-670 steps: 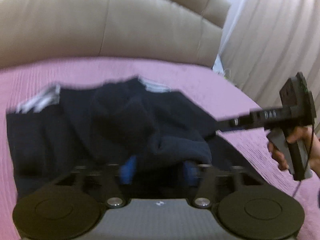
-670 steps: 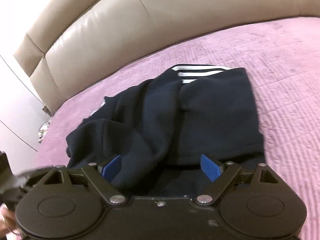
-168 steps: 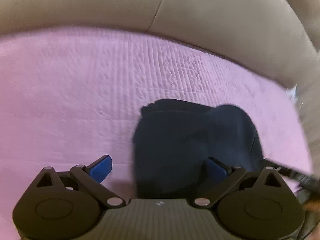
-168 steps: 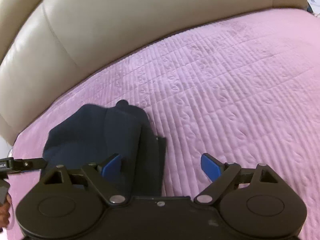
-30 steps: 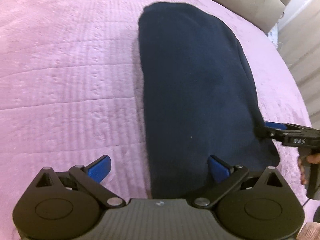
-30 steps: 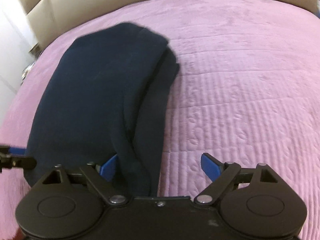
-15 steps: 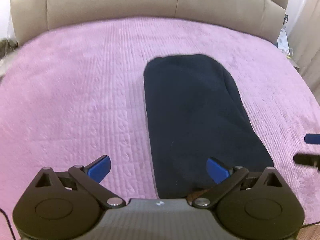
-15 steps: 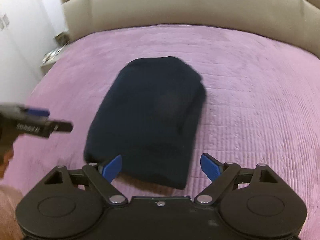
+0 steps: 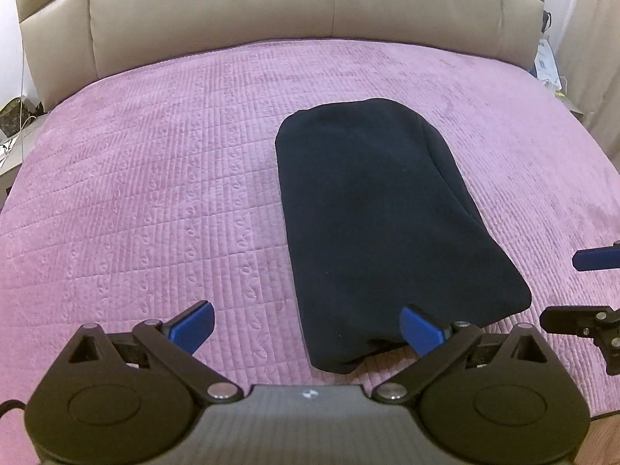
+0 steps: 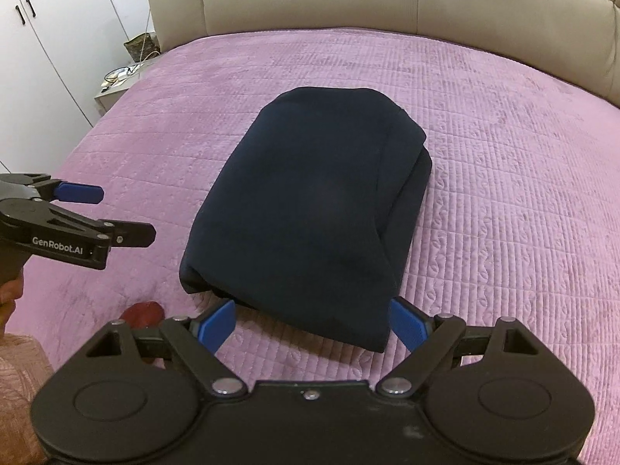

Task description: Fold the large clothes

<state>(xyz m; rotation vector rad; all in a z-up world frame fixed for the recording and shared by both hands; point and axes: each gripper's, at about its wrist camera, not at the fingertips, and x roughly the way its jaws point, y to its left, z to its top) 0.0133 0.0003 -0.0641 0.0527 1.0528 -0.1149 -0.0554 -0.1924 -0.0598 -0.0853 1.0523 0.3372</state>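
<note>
A dark navy garment (image 9: pixel 379 224) lies folded into a compact oblong bundle on the pink quilted bedspread (image 9: pixel 155 178). In the right wrist view the same garment (image 10: pixel 310 209) shows stacked layers along its right side. My left gripper (image 9: pixel 306 327) hovers open just short of the bundle's near end, holding nothing. My right gripper (image 10: pixel 312 323) is also open and empty at the near edge of the bundle. Each gripper shows in the other's view: the right gripper (image 9: pixel 577 288) at the far right, the left gripper (image 10: pixel 120 215) at the left, both apart from the cloth.
A beige padded headboard (image 9: pixel 333 4) runs along the far side of the bed. White wardrobe doors (image 10: pixel 46 38) and a small nightstand (image 10: pixel 116 85) stand left of the bed, curtains (image 9: pixel 596 38) to the right. A person's hand (image 10: pixel 7 294) holds the left gripper.
Both grippers have drawn back and up from the folded garment, so the whole bed now shows. The bundle lies still; both stay open.
</note>
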